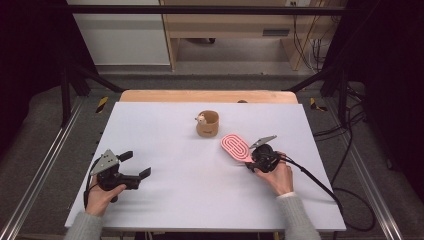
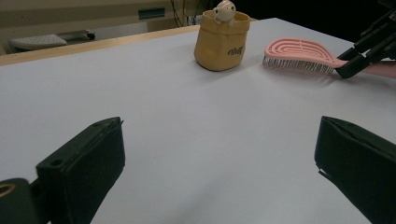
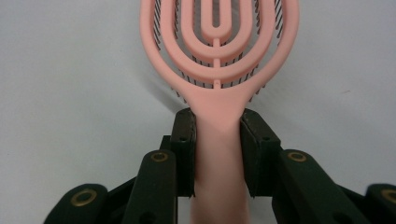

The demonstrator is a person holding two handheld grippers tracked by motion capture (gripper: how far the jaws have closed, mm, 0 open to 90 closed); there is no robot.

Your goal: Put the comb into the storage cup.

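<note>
pink hairbrush [image 3: 218, 51] — on white table [image 1: 165, 150], right of tan pouch [image 1: 207, 123]. likely light, stiff plastic; vented head, bristles down; handle the sound hold. right gripper [image 3: 217, 154] clamped on that handle. left gripper [image 2: 215, 163] — jaws wide apart, nothing between them.
</note>
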